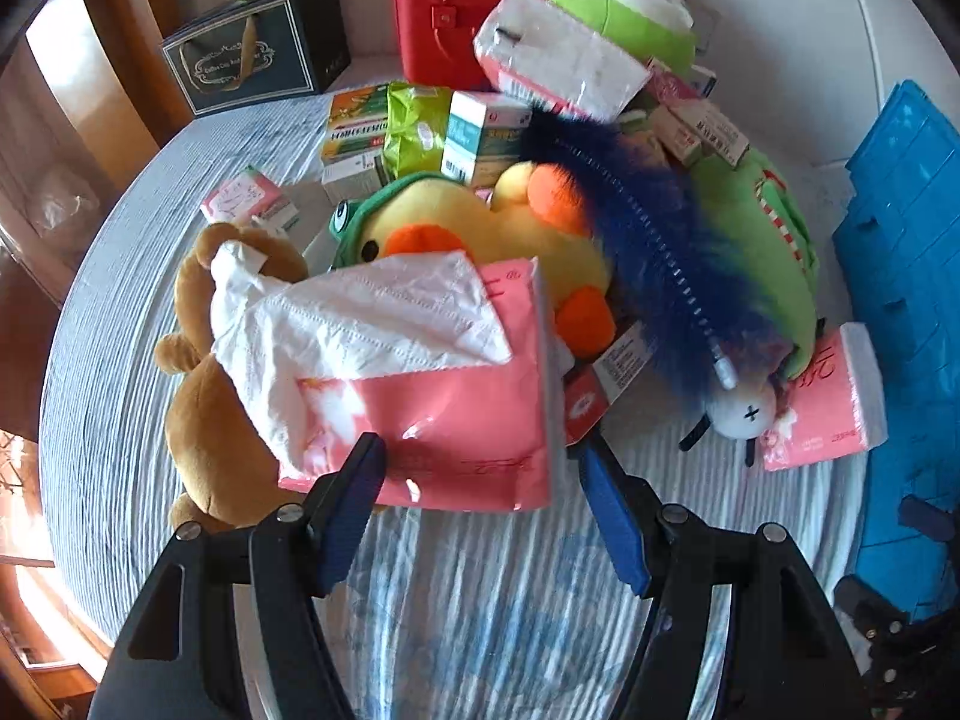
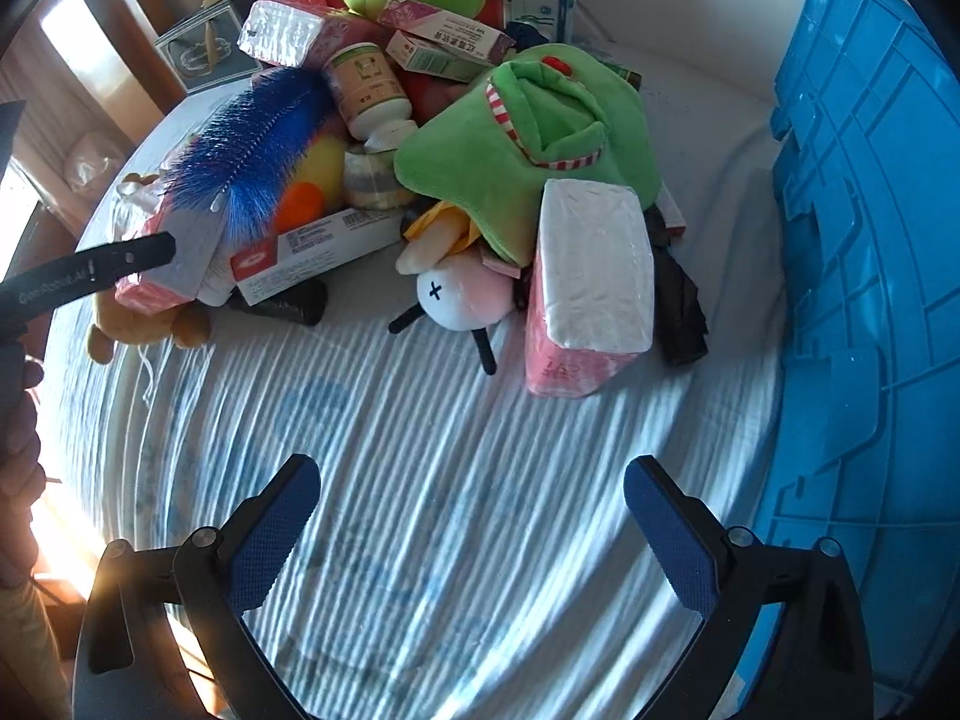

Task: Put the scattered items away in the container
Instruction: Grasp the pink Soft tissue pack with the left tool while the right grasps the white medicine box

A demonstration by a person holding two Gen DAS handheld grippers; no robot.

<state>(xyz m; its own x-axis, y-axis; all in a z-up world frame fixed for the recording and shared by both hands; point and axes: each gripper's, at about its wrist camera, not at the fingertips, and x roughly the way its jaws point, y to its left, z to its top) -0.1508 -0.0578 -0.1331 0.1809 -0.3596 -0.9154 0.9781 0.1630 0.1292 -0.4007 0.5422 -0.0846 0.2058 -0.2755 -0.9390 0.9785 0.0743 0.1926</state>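
**Left wrist view: claw lowered over the pink tissue pack, pile still unsorted**

Left wrist view shows the heap almost whole. Straight ahead of the left claw (image 1: 477,465) lies a pink tissue pack (image 1: 456,420) with a loose white tissue (image 1: 360,324) pulled out across its top. A brown teddy (image 1: 210,408) lies beside the left finger, partly under the pack. Beyond the pack sit a yellow duck plush (image 1: 480,228), a blue bottle brush (image 1: 648,228), a green plush (image 1: 762,234), medicine boxes (image 1: 480,138) and a second tissue pack (image 1: 564,54) on top. A red case (image 1: 468,6) stands behind the heap.

Nothing seen here counts as tidied. The blue crate (image 2: 870,240), which I take to be the container, stands to the right of both claws, and only its outer wall shows; its inside is hidden, so what already lies in it cannot be told. Judging by the pile, most of the work is left.

The left claw is spread, its two fingers straddling the near edge of the pink tissue pack. The left finger overlaps the pack's corner; the right finger stands just beside the pack's right edge. Whether either pad actually touches the wrapper I cannot tell, but the pack is not pinched yet.

The right claw (image 2: 471,510) is spread wide and carries nothing, hanging over bare striped bedsheet (image 2: 420,420). Ahead of it, well apart, stands another pink tissue pack (image 2: 588,288) on end, next to a small white and pink plush (image 2: 462,294) at the foot of the heap.
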